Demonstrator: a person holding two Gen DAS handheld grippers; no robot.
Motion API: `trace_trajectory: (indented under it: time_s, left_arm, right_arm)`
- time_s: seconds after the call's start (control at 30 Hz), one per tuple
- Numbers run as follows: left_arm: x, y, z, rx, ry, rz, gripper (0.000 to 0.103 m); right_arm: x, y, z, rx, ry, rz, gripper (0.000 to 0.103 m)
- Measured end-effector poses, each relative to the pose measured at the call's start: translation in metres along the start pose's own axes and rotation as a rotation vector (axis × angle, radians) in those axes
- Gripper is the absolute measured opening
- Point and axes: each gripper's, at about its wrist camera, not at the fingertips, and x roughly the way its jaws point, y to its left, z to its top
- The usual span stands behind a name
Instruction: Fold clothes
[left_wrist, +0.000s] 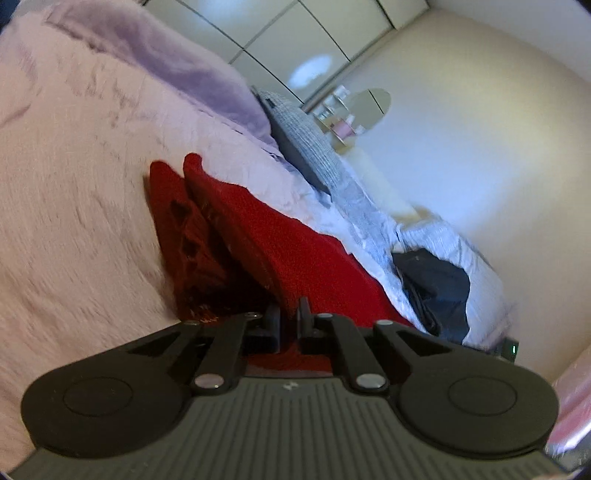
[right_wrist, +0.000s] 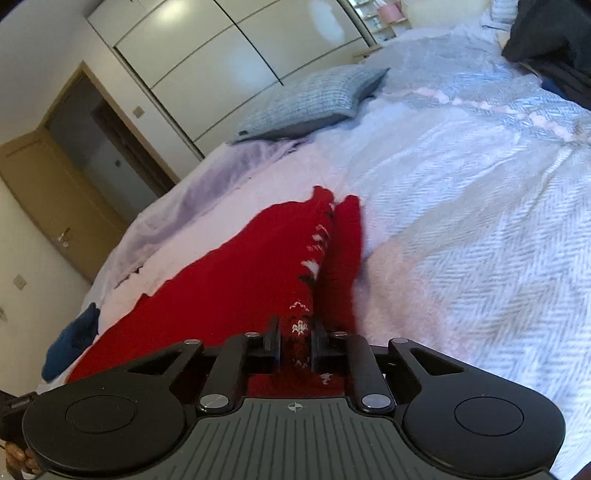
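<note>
A wide bed fills both wrist views, spread with a white herringbone-weave coverlet on the right and a pale pink blanket on the left, a lilac throw lying along the pink blanket's far edge. Beyond the bed stands a glossy white wardrobe, with a tan wooden door open at its left in the right wrist view. A red knitted sweater with a band of white patterning lies stretched across the middle of the bed, its near edge raised off the blanket and its far end trailing down onto the pink fabric. A grey checked pillow rests at the far side of the bed, and a dark garment is heaped on the coverlet to the right. A dark blue item sits at the bed's left edge. The left gripper has its jaws drawn nearly together on a fold of the red sweater. The right gripper is likewise pinched close on the sweater's patterned edge, the knit showing between its fingers. A small oval mirror hangs on the far cream wall.
</note>
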Motion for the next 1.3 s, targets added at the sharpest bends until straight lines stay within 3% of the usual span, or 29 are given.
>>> trace_trajectory:
  time_s: [0.13, 0.3, 0.43, 0.47, 0.5, 0.53, 0.6, 0.7, 0.77, 0.8, 0.83, 1.0, 1.1, 1.27, 1.3]
  left_arm:
    - [-0.015, 0.004, 0.004, 0.056, 0.038, 0.05, 0.005]
    - [0.0, 0.012, -0.01, 0.03, 0.119, 0.138, 0.008]
    - [-0.009, 0.012, -0.013, -0.053, 0.05, 0.079, 0.022]
    - [-0.012, 0.013, -0.014, -0.073, 0.036, 0.069, 0.021]
    - [-0.012, 0.013, -0.015, -0.071, 0.031, 0.085, 0.006]
    - [-0.013, 0.013, -0.015, -0.068, 0.029, 0.111, 0.004]
    - [-0.015, 0.013, -0.016, -0.06, 0.032, 0.174, 0.004]
    - [-0.013, -0.003, -0.017, 0.026, 0.065, 0.222, 0.009]
    - [-0.015, -0.014, -0.012, 0.059, 0.077, 0.251, 0.02]
    - [-0.018, -0.017, -0.008, 0.065, 0.07, 0.258, 0.023]
    - [-0.021, -0.019, -0.003, 0.066, 0.055, 0.265, 0.025]
    - [-0.013, -0.032, 0.028, 0.108, -0.009, 0.268, 0.029]
    - [0.019, -0.033, 0.042, 0.127, 0.018, 0.268, 0.029]
    - [0.048, -0.015, 0.041, 0.108, 0.071, 0.309, 0.022]
    - [0.049, -0.012, 0.04, 0.099, 0.07, 0.309, 0.003]
  right_arm:
    - [-0.005, -0.008, 0.008, 0.018, -0.015, -0.018, 0.01]
    - [0.015, -0.014, -0.005, 0.02, 0.076, -0.092, 0.01]
    - [0.002, -0.016, -0.005, 0.064, 0.04, -0.036, 0.011]
    - [-0.001, -0.016, -0.004, 0.064, 0.033, -0.018, 0.012]
    - [-0.003, -0.016, -0.004, 0.063, 0.027, -0.002, 0.012]
    - [-0.002, -0.015, -0.003, 0.042, 0.031, -0.018, 0.012]
    - [0.005, -0.013, -0.005, -0.001, 0.064, -0.08, 0.012]
    - [0.008, -0.011, -0.006, 0.0, 0.078, -0.07, 0.012]
    - [0.007, -0.009, 0.0, 0.006, 0.098, -0.06, 0.025]
    - [0.005, -0.009, 0.003, 0.01, 0.094, -0.069, 0.039]
    - [0.002, -0.009, 0.007, 0.014, 0.086, -0.08, 0.047]
    - [-0.004, -0.011, 0.028, 0.024, 0.019, -0.042, 0.047]
    - [0.008, -0.01, 0.04, 0.013, 0.015, -0.038, 0.047]
    - [0.038, -0.013, 0.042, 0.011, 0.069, -0.045, 0.047]
    - [0.043, -0.013, 0.041, 0.002, 0.08, -0.047, 0.031]
